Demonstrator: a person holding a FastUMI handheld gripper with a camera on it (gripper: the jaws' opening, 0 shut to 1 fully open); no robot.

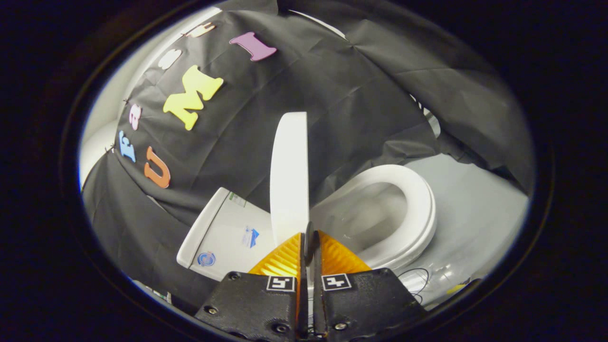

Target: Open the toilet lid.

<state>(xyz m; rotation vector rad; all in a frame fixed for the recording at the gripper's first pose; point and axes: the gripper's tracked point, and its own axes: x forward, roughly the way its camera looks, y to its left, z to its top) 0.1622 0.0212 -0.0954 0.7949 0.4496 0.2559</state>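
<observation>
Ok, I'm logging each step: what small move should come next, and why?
Probably ease the lid a little further toward the tank, then let go: the gripper is pinched shut on its edge, the lid stands edge-on, raised off the seat.

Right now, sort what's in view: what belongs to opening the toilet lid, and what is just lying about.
Belongs to the job:
- toilet lid, raised on edge
- gripper, jaws nearly closed at the lid's near edge
- toilet seat, down on the bowl
- tank, beside the lid

Just lying about:
- thin black cable on the floor
- small yellow item near it, too small to identify
</observation>
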